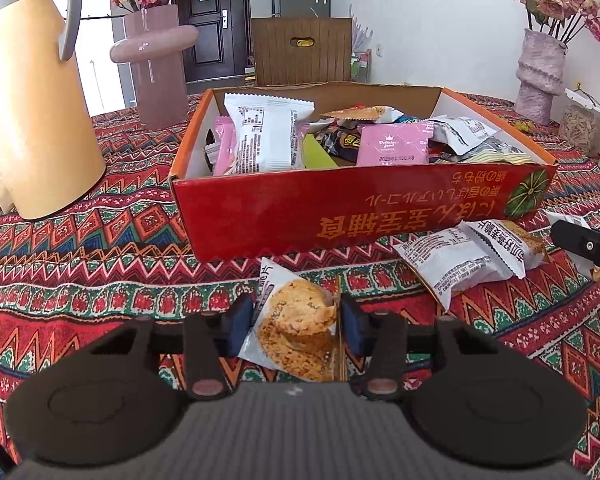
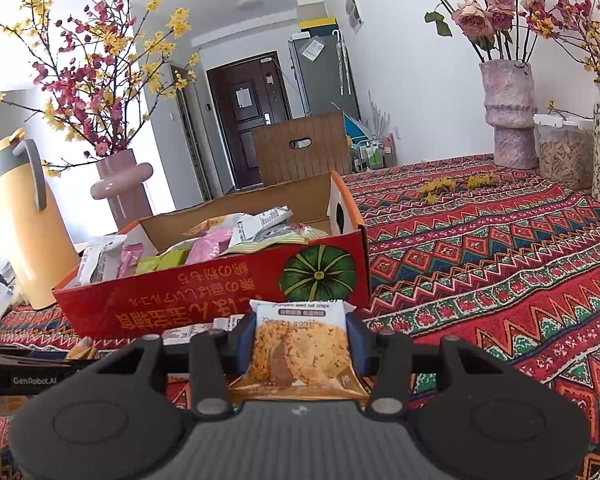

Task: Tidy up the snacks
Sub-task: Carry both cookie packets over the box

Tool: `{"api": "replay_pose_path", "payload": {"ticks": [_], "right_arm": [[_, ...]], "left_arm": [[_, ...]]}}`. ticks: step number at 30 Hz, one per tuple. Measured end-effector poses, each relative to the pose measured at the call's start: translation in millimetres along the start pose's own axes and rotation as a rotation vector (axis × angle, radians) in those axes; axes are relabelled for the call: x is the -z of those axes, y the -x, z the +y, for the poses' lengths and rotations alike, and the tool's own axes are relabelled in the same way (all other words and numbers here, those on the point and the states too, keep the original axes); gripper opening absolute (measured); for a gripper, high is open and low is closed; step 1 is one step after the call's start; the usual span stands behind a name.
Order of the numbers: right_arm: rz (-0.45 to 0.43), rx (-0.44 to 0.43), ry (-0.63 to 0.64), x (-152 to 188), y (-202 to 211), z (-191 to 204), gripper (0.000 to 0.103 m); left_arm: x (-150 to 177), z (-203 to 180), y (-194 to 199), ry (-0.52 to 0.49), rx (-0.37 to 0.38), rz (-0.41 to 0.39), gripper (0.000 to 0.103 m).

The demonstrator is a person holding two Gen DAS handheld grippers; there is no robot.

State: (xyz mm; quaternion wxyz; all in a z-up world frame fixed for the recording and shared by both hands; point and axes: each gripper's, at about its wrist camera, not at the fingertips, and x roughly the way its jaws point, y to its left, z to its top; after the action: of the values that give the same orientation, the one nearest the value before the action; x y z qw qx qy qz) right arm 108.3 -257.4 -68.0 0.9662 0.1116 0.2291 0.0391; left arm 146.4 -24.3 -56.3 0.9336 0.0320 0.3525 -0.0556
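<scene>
Only the left view shows loose packets (image 1: 472, 260) beside the box (image 1: 340, 208). Left gripper (image 1: 298, 320) grasps a tilted cookie packet (image 1: 296, 328), seemingly; right gripper (image 2: 300, 340) clamps an upright cookie pack (image 2: 300, 344), long axis vertical.

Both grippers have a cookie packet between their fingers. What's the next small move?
Probably lift the right gripper and carry its cookie packet over the red cardboard box: the pads already pinch it, and the open box sits just ahead.
</scene>
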Motion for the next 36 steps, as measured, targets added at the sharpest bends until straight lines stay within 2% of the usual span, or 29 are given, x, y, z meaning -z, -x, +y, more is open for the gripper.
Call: {"api": "replay_pose_path", "payload": {"ticks": [9,19,28,36], "right_arm": [[-0.009,0.0,0.006,0,1,1,0.046],[-0.044,-0.02,0.026,-6,14,7,0.046],[-0.113,-0.055,0.081,-30,25,24,0.046],[-0.172,-0.049,0.118,-63,13,34,0.046]], "left_arm": [[2,-7,28,0.003,0.02,-0.081,0.045],[-17,-15,56,0.005,0.033,-0.198,0.046],[-37,-18,61,0.027,0.034,-0.262,0.046],[-63,-19,61,0.032,0.022,-0.317,0.046]]}}
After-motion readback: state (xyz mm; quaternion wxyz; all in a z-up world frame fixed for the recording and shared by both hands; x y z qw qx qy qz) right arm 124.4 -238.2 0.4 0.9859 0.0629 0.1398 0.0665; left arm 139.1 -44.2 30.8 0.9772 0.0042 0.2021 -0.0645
